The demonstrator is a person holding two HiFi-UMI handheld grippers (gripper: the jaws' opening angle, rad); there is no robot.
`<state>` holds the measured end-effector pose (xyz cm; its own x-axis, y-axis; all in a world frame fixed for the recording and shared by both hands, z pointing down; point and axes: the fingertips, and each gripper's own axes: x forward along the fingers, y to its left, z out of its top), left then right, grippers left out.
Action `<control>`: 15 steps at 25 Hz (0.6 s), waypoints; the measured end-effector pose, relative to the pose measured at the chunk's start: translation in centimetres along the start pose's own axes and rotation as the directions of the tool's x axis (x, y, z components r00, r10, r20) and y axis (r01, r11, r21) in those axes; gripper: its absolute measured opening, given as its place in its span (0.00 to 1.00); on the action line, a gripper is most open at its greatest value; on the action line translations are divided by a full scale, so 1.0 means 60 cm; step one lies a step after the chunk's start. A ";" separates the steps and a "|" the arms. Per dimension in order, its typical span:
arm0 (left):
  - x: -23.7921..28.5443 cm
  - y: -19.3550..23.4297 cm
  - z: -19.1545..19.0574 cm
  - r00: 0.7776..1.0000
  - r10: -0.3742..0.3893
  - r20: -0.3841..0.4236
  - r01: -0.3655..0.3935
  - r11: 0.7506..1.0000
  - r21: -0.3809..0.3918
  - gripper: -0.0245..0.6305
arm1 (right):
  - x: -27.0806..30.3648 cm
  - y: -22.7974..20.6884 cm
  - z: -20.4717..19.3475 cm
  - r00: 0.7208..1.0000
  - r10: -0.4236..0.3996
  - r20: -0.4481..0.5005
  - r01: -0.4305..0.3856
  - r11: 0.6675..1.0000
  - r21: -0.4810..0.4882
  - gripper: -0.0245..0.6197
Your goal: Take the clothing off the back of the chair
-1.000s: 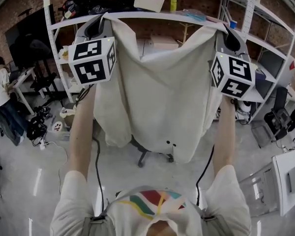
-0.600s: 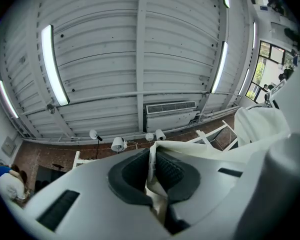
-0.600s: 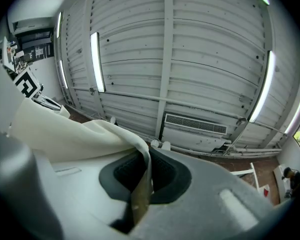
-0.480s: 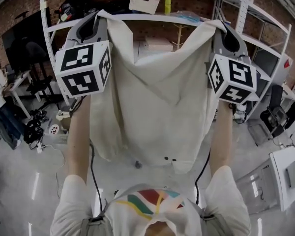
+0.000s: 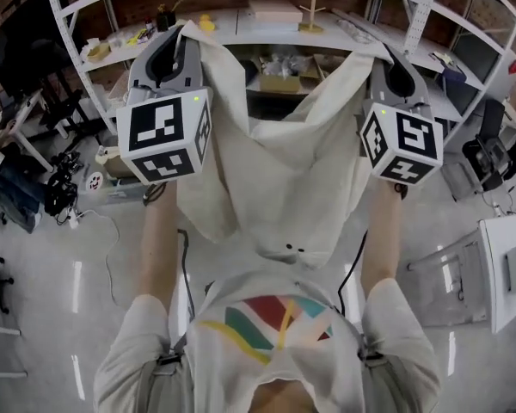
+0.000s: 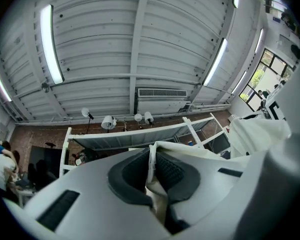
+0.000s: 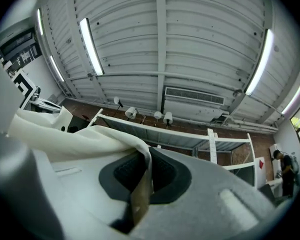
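**Left gripper** [image 5: 183, 33]: held up at arm's length. Fingers [image 6: 171, 171] are shut tight on a fold of the cream clothing [image 5: 284, 170]. The cloth edge stands upright between the dark ribbed pads and spills over the fingertips toward the right.

**Clothing**: one piece, hanging free in the air as a slack sheet from the left fingers across to the right fingers. The top edge sags between them. The lower hem, marked by two small dark dots, hangs well below both pairs of fingers, near the person's chest.

**Right gripper** [image 5: 385, 52]: raised about level with the left. Fingers [image 7: 162, 171] are clamped on the other upper corner, with a thin fold pinched between the pads. The rest drapes off to the left of the fingers.

**Surroundings**: white shelving rack [image 5: 125, 48] beyond both sets of fingers; glossy floor [image 5: 69, 317] far beneath them.
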<state>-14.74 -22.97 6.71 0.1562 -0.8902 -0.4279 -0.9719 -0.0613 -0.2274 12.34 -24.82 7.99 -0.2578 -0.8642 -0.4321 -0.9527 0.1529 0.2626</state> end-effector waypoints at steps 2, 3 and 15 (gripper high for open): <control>0.001 -0.010 -0.048 0.999 -0.009 -0.035 0.009 1.000 -0.022 0.07 | -0.002 0.008 -0.045 0.999 0.003 -0.046 -0.003 1.000 0.005 0.05; -0.002 -0.014 -0.076 0.998 -0.013 -0.058 0.011 0.999 -0.035 0.07 | -0.005 0.014 -0.070 0.997 0.004 -0.072 -0.004 1.000 0.006 0.05; -0.026 -0.067 -0.332 0.951 -0.049 -0.306 0.021 0.995 -0.096 0.07 | -0.045 0.061 -0.310 0.940 0.027 -0.341 -0.013 0.999 0.042 0.05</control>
<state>-14.60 -30.33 25.73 0.1425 -0.9815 -0.1282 -0.9808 -0.1226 -0.1515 12.57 -30.83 26.19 -0.2128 -0.9714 -0.1051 -0.9552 0.1842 0.2318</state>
